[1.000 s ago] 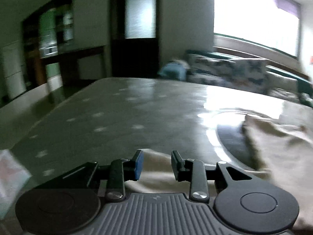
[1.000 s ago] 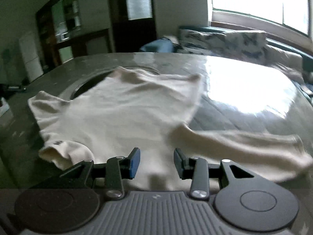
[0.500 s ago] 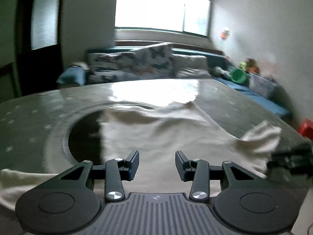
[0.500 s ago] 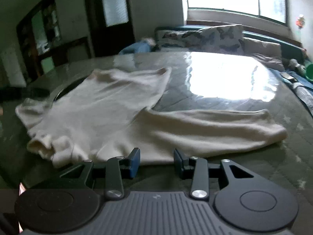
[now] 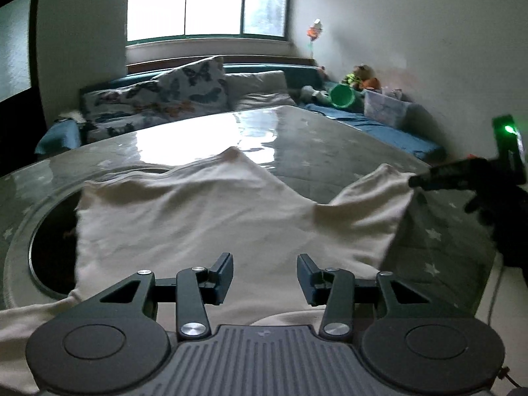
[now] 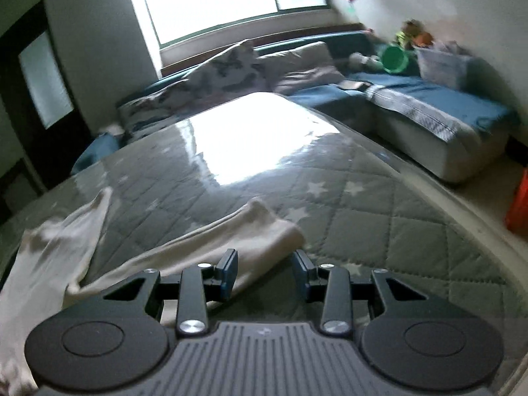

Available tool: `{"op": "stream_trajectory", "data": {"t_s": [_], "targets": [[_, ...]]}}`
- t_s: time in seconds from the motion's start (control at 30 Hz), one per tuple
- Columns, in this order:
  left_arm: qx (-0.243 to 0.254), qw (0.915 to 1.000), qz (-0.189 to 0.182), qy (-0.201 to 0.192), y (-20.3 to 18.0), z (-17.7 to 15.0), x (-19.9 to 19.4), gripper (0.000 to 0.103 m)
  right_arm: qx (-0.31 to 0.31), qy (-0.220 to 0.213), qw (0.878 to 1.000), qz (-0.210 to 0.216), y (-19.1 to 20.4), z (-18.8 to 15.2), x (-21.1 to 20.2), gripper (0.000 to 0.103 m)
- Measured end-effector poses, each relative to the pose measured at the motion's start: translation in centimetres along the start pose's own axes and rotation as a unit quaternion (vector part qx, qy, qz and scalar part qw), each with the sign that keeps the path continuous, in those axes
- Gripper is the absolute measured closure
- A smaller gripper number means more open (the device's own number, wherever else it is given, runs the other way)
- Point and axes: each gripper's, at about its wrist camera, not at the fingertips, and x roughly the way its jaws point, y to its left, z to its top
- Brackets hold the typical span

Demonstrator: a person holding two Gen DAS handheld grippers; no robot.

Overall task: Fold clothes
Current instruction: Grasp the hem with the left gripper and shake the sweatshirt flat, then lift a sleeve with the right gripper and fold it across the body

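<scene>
A cream long-sleeved shirt (image 5: 198, 211) lies spread on the grey quilted table (image 5: 330, 151). My left gripper (image 5: 265, 275) hovers open just above the shirt's near part, nothing between its fingers. In the left wrist view my right gripper (image 5: 439, 181) shows dark at the far right, its tip at the sleeve end (image 5: 389, 178). In the right wrist view that sleeve (image 6: 231, 234) runs from the left toward the centre, and my right gripper (image 6: 265, 270) stands open over its cuff end, apart from the cloth.
A dark round opening (image 5: 52, 237) in the table lies partly under the shirt's left side. A sofa with butterfly cushions (image 5: 171, 99) runs behind the table, under a bright window. A green bucket (image 6: 394, 59) and a clear box (image 6: 442, 66) sit on the blue couch to the right.
Both wrist views have swung to the right. The left gripper moved from the table's left side to over the shirt's body. The right gripper moved along the sleeve to its cuff.
</scene>
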Motion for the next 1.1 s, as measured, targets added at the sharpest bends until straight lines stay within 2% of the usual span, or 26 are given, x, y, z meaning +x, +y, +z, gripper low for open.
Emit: {"op": "stream_trajectory", "data": {"t_s": [0.1, 0.17, 0.2, 0.23, 0.33, 0.43, 0.53, 0.63, 0.77, 0.9, 1.1], "targets": [[0.014, 0.9998, -0.011, 0.002, -0.9, 0.2, 0.3, 0.055, 0.009, -0.005, 1.0, -0.01, -0.4, 0.0, 0.5, 0.069], [0.022, 0.9996, -0.017, 0.003, -1.4, 0.3, 0.5, 0.053, 0.014, -0.009, 1.0, -0.017, -0.6, 0.0, 0.8, 0.077], [0.025, 0.9995, -0.019, 0.004, -1.6, 0.2, 0.6, 0.053, 0.016, -0.011, 1.0, -0.02, -0.7, 0.0, 0.9, 0.088], [0.028, 0.9994, -0.021, 0.005, -1.8, 0.2, 0.7, 0.053, 0.018, -0.012, 0.999, -0.024, -0.8, -0.1, 1.1, 0.094], [0.029, 0.9993, -0.023, 0.01, -2.0, -0.1, 1.0, 0.051, 0.036, -0.019, 0.999, -0.018, -1.2, -0.2, 0.9, 0.098], [0.026, 0.9993, -0.021, 0.014, -1.9, -0.3, 1.1, 0.051, 0.052, -0.03, 0.998, 0.004, -1.8, 0.0, -0.2, 0.099], [0.014, 0.9996, -0.02, 0.015, -1.3, -0.4, 1.1, 0.05, 0.066, -0.045, 0.996, 0.039, -1.9, 0.4, -2.0, 0.099], [0.006, 0.9997, -0.018, 0.017, -0.9, -0.5, 1.1, 0.049, 0.08, -0.058, 0.991, 0.092, -1.5, 1.2, -4.2, 0.099], [-0.007, 0.9997, -0.02, 0.014, -0.4, -0.7, 0.8, 0.048, 0.071, -0.075, 0.983, 0.153, 0.3, 2.1, -7.0, 0.099], [-0.019, 0.9997, -0.016, 0.006, 0.3, -0.8, 0.2, 0.044, 0.05, -0.087, 0.973, 0.209, 3.2, 2.6, -9.0, 0.099], [-0.052, 0.9986, -0.005, -0.006, 2.3, -1.2, -1.1, 0.039, -0.016, -0.092, 0.95, 0.299, 10.6, 2.5, -10.8, 0.099]]}}
